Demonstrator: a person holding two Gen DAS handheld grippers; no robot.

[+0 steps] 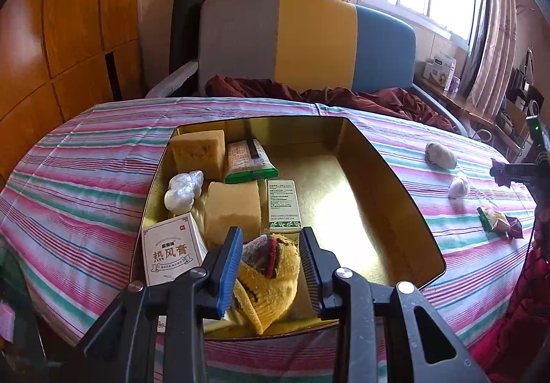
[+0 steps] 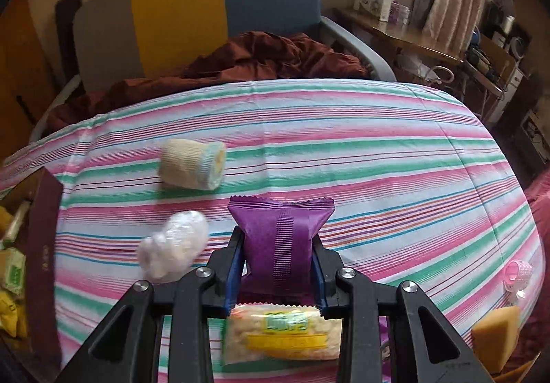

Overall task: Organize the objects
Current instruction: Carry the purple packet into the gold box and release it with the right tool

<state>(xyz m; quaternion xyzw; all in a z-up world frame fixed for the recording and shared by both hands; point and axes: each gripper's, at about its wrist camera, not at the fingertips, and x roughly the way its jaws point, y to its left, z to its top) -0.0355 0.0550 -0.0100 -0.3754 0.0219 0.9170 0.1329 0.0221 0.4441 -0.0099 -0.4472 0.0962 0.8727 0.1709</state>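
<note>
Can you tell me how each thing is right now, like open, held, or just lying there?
left gripper: open around the yellow knit sock.
right gripper: shut on the purple snack packet.
gold tin box: open, partly filled.
rolled sock: lying on the striped sheet.
yellow snack packet: lying under the right gripper.

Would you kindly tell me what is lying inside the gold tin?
The gold tin holds two sponges, three boxes, a white plastic wad and a yellow knit hat between the left claw fingers, hiding whatever lies beneath.
</note>
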